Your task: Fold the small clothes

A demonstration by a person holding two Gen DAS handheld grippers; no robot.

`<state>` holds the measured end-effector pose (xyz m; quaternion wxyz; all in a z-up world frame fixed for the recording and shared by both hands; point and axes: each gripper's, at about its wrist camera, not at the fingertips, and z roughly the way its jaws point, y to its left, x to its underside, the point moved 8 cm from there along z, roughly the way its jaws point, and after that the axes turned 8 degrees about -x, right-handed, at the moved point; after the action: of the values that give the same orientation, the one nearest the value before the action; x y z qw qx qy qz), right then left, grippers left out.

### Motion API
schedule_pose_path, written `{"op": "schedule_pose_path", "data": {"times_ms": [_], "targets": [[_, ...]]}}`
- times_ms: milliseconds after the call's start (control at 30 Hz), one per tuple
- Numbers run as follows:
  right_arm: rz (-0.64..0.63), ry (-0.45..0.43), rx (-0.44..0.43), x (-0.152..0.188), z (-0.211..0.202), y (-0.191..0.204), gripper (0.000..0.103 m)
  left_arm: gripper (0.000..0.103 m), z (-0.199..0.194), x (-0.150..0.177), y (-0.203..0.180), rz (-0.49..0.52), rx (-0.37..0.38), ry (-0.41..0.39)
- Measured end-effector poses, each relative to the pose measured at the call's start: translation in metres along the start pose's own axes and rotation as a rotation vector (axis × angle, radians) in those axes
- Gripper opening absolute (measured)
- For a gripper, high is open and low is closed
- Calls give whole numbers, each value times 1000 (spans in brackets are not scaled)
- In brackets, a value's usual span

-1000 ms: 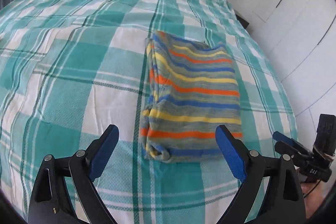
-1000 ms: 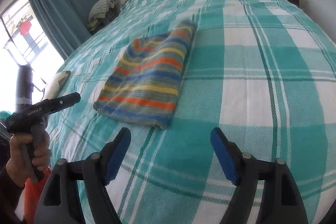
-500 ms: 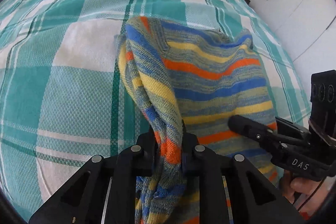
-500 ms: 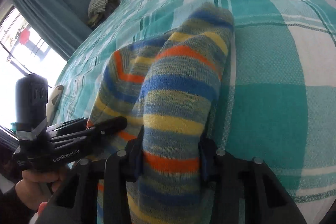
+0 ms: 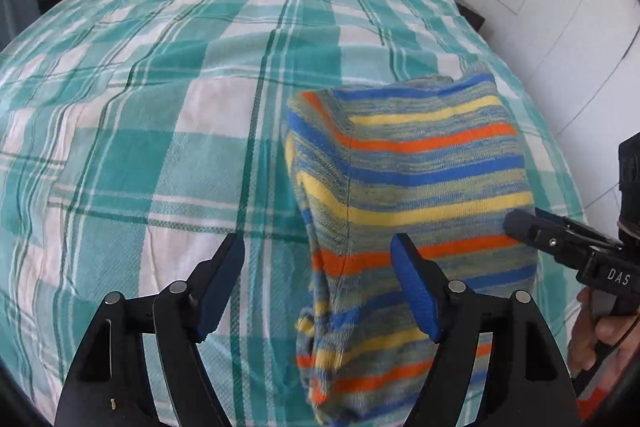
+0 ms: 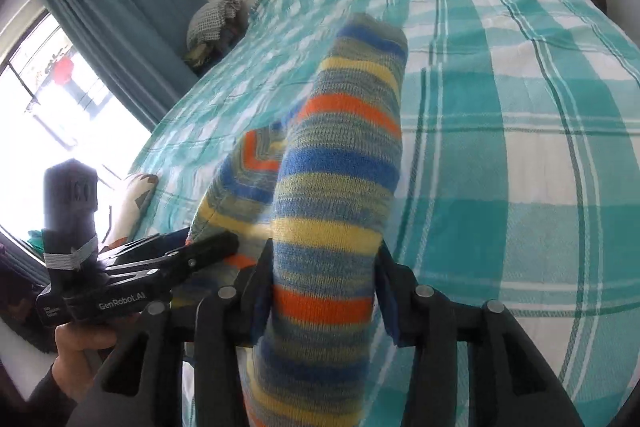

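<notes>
Left wrist view: the left gripper point(image 5: 318, 287) hangs over a checked bedspread point(image 5: 140, 147), jaws opening, released, the striped knit garment point(image 5: 412, 167) draped past its right finger. Right wrist view: the right gripper point(image 6: 322, 291) is opening, its 2 fingers flanking the garment's raised fold point(image 6: 340, 163); contact unclear

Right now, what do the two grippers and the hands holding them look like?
Left gripper: black linkage fingers, blue pads, silver pivot pins, "GenRobot.AI" in white on the body. Right gripper: same build, "DAS" lettering. Each carries a black camera block; the left's is banded with grey tape. Left hand has a dark sleeve.
</notes>
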<state>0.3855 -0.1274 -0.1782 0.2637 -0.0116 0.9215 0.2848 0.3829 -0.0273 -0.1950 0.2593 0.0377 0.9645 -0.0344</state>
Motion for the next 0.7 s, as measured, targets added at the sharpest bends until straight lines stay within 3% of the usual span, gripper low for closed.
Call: {"op": "schedule_pose_path", "data": {"times_ms": [67,133,233,333,500,567,700], "targets": [[8,30,154,32,-14,-36,69,76,-6,43,10,47,-67,3],[-26,45,227,69,-39,-52,76,79,-28,82,19,86,-124,-25],[-76,52,303,120,-78,-51,92,96,-74,125,21,129,-200,-79],[-110,37,328,158,-116,-36,99,100,-130,143,15,131,-284,-164],[-174,-6,313,191,-169,16,100,102,-199,148,8,88,-366,-227],[-211,-18,308,198,-184,38,101,102,-215,148,4,76,-351,-242],[-275,-16,309,204,-205,71,101,102,-235,159,-3,57,-296,-182]]}}
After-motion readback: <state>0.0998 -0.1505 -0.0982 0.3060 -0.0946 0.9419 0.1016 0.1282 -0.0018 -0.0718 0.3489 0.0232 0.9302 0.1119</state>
